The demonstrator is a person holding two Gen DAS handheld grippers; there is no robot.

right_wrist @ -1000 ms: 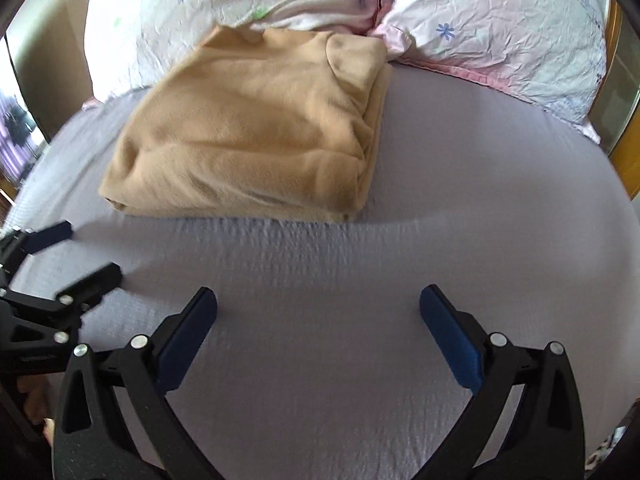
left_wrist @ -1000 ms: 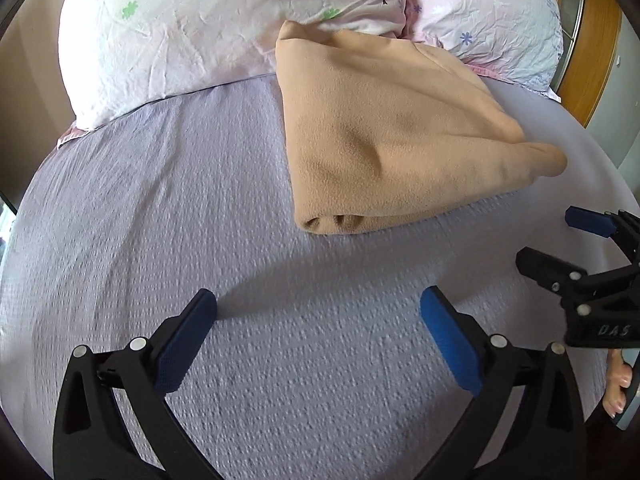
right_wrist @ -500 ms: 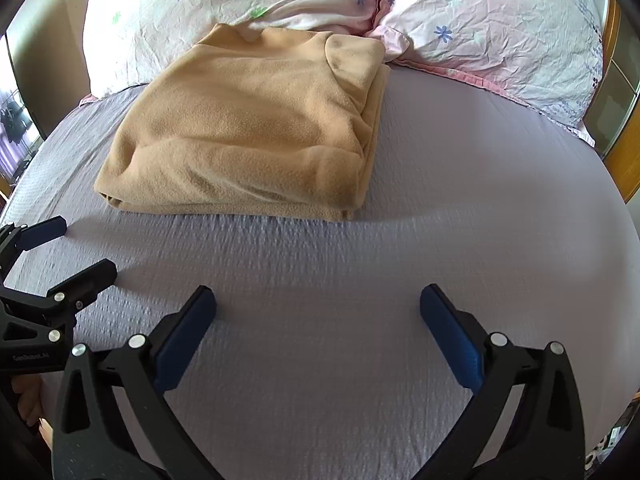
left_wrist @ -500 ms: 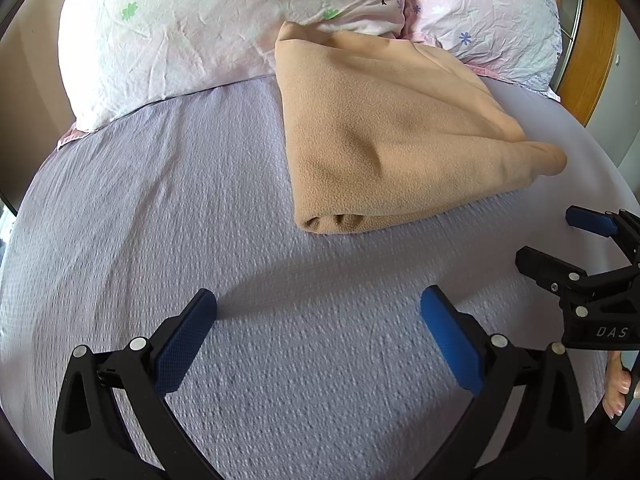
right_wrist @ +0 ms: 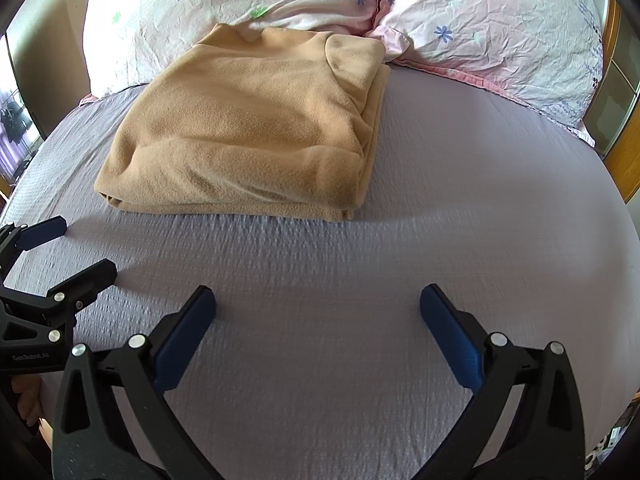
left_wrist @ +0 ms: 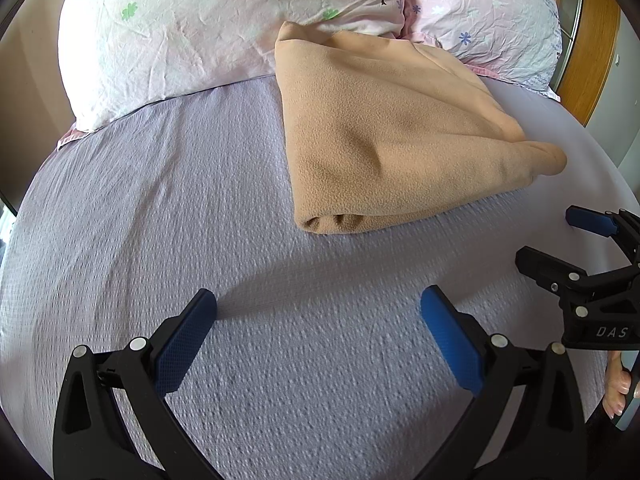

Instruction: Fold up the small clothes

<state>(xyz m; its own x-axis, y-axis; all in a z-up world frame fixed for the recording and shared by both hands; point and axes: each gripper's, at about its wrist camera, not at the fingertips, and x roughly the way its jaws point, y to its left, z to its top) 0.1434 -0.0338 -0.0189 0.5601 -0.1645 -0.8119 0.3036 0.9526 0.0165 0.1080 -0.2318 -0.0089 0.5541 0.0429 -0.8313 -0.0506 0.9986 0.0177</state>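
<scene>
While both grippers gape empty: left gripper [left_wrist: 318, 312], right gripper [right_wrist: 318, 308] | tan fleece [right_wrist: 256, 128] folded, thick, on bedsheet [right_wrist: 460, 200]

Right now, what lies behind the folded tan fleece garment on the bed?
Two floral pillows sit behind the folded tan fleece garment, whose far edge touches them. The pillows' lower edge there is covered.
</scene>
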